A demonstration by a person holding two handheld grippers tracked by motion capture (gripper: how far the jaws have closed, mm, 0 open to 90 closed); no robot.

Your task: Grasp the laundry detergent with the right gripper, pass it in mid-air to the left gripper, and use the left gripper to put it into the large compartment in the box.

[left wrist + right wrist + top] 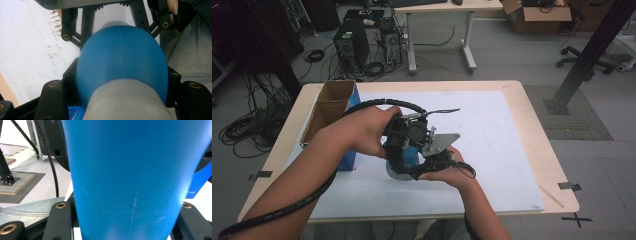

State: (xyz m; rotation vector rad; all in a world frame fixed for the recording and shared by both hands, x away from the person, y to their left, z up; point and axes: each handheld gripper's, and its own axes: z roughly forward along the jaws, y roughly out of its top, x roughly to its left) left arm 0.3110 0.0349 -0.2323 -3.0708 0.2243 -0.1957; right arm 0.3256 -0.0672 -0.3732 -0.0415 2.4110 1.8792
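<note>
Both grippers clamp one blue bottle (408,156) mid-table: right gripper (438,159) pinching the body, left gripper (404,137) pinching the rounded top above it. Grasp done; likely twisting or parting left. Cardboard box (328,107) behind, untouched.

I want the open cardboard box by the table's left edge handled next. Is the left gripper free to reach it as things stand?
Probably not yet. The left gripper is shut on the blue object, which the right gripper also clamps. The cardboard box stands close by on its side, with nothing between, once it lets go.
</note>
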